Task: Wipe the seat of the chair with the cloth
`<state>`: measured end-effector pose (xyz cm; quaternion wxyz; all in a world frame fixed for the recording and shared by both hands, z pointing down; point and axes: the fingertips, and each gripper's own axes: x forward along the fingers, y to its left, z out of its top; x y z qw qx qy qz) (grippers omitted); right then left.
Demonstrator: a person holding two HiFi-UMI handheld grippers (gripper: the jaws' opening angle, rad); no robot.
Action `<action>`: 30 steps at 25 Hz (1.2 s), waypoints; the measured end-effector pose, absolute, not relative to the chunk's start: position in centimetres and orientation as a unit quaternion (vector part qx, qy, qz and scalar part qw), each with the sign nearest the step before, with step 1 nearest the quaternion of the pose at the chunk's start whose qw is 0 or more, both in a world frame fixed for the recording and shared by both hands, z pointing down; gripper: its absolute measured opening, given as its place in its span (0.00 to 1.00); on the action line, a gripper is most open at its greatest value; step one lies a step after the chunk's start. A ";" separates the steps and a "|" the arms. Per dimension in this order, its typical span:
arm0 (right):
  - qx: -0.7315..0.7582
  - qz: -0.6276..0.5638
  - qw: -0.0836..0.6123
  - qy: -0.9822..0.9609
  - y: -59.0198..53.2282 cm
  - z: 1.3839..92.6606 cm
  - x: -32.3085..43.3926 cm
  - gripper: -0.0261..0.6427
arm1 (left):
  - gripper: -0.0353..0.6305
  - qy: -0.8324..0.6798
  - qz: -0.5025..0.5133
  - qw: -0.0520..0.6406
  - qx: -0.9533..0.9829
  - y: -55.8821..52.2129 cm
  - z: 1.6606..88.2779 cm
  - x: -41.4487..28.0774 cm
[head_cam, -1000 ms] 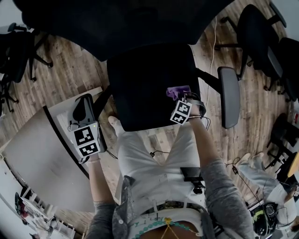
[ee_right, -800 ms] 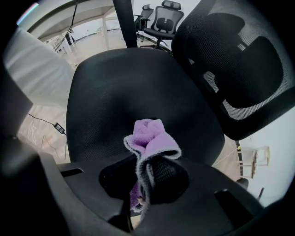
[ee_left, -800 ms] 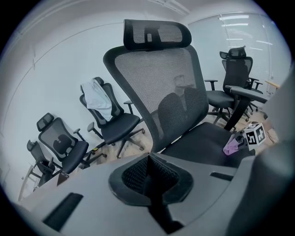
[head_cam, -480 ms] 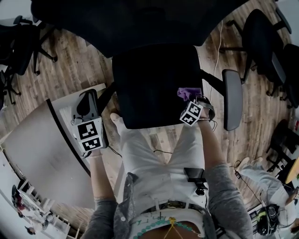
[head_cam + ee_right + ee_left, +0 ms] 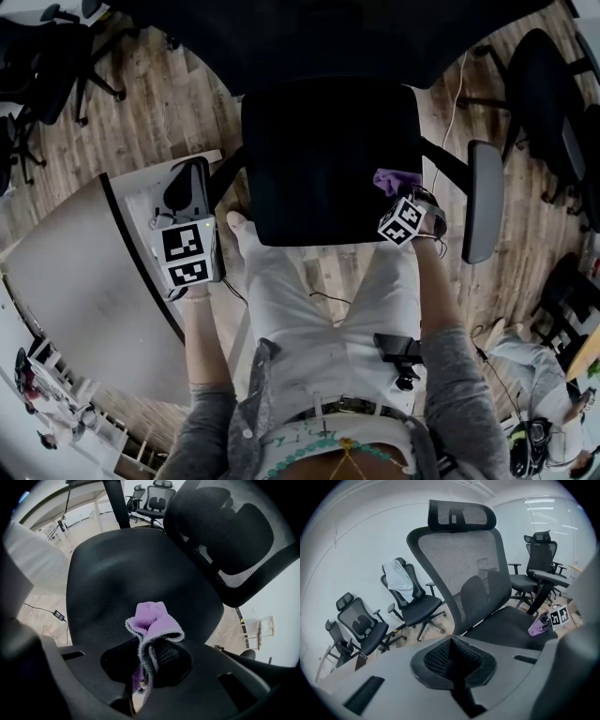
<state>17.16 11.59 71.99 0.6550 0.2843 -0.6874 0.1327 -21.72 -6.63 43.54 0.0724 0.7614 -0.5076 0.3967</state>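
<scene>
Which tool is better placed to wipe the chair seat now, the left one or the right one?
Right. The right tool is shut on the purple cloth, at the right front part of the seat. The left tool is shut, empty, and off to the seat's left.

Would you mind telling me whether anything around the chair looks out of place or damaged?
Nothing stands out. The seat looks intact, and the purple cloth is bunched in the right tool over it.
</scene>
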 end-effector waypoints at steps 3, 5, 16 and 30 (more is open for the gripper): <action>0.286 0.131 0.654 -0.688 11.6 71.9 17.1 0.11 | 0.07 -0.509 0.396 0.073 0.760 -6.5 43.5 -21.7; 0.299 0.135 0.644 -0.691 11.5 71.6 17.4 0.11 | 0.07 -0.510 0.398 0.071 0.760 -6.5 43.6 -21.4; 0.329 0.151 0.524 -0.771 11.2 66.2 12.0 0.11 | 0.07 -0.507 0.396 0.071 0.762 -6.6 43.7 -21.4; 0.143 0.070 0.443 -0.883 13.4 63.8 -9.9 0.11 | 0.07 -0.505 0.400 0.071 0.762 -6.5 43.9 -21.2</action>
